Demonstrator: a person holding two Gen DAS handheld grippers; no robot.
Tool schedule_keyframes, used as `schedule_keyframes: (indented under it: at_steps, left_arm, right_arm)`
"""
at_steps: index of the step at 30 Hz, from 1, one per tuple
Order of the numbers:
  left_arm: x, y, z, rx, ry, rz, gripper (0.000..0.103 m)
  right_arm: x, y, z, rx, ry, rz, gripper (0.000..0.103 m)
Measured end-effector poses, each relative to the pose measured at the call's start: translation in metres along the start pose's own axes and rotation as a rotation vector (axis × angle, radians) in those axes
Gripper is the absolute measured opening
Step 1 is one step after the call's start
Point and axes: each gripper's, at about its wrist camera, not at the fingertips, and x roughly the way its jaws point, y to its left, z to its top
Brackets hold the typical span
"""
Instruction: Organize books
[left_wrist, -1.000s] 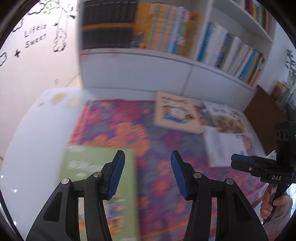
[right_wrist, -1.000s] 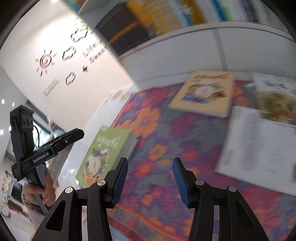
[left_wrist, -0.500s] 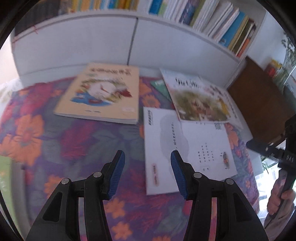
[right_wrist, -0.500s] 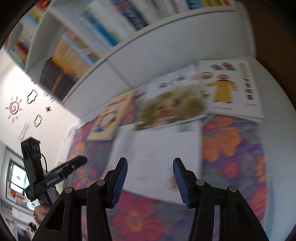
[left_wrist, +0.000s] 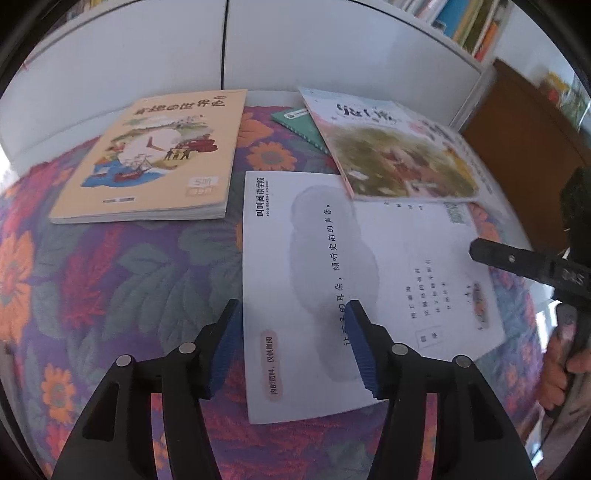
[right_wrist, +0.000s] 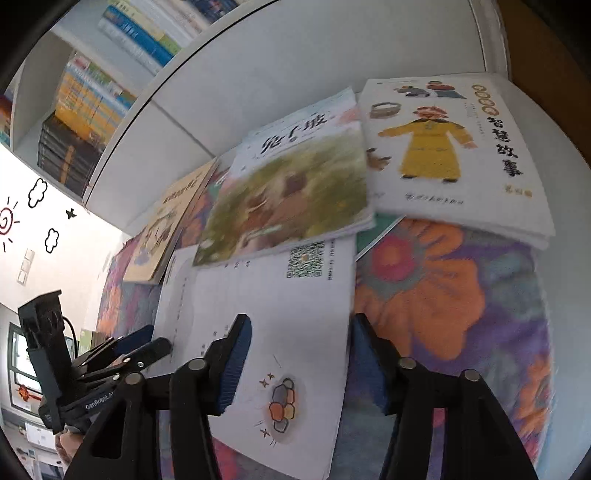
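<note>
Here the work surface is a white table covered by a floral cloth in purple, orange and green, pushed against a white bookcase whose lower doors are closed and whose upper shelves are packed with upright books. A white wall with sun and cloud decals shows to the left in the right wrist view; a brown panel stands at the right end of the bookcase.

Edges: the cloth stops short of the bookcase, leaving a bare white strip of table along the back. The largest free patch of cloth lies left of the white booklet and in front of the tan book; a second free patch sits right of the booklet in the right wrist view.

Count, loose books on the table: five. The tan book lies alone at back left. The white booklet lies flat in the middle. A picture book with a blurred green-brown cover overlaps the booklet's far edge. A teal book is mostly hidden beneath that picture book. A white book showing a figure in yellow lies at back right.

Grippers: two. The left gripper hangs above the booklet's near left part, jaws apart and just now widening, gripping nothing. The right gripper straddles the booklet's right edge from above, jaws likewise apart and just now widening; contact cannot be told.
</note>
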Motion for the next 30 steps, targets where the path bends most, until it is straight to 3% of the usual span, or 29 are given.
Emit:
schedule_keyframes:
  at_steps: [4,6,11,13,16,18,24,30]
  left_arm:
    - [-0.009,-0.003,-0.019,0.022,0.017,0.007,0.054]
    - [-0.02,0.0,-0.036,0.03,0.047,-0.013,0.054]
    - [-0.039,0.014,-0.068,0.06,0.096,-0.06,0.055]
    - [-0.039,0.018,-0.07,0.059,0.1,-0.078,0.055]
    - [-0.036,0.018,-0.065,0.068,0.115,-0.08,0.055]
    - [-0.036,0.02,-0.064,0.08,0.117,-0.089,0.055]
    - [-0.035,0.027,-0.063,0.096,0.095,-0.131,0.054]
    - [-0.033,0.024,-0.062,0.114,0.077,-0.135,0.058]
  right_arm:
    - [-0.004,0.02,-0.029,-0.059,0.028,-0.049,0.072]
    - [-0.012,0.027,-0.053,-0.077,0.061,-0.042,0.073]
    - [-0.027,0.025,-0.097,-0.105,0.193,0.147,0.074]
    - [-0.025,0.008,-0.092,-0.045,0.191,0.199,0.062]
    - [-0.011,-0.019,-0.071,0.077,0.234,0.343,0.062]
    - [-0.005,-0.025,-0.062,0.087,0.247,0.386,0.062]
    - [0.009,-0.035,-0.043,0.095,0.272,0.445,0.061]
    - [0.016,-0.021,-0.03,0.045,0.248,0.405,0.057]
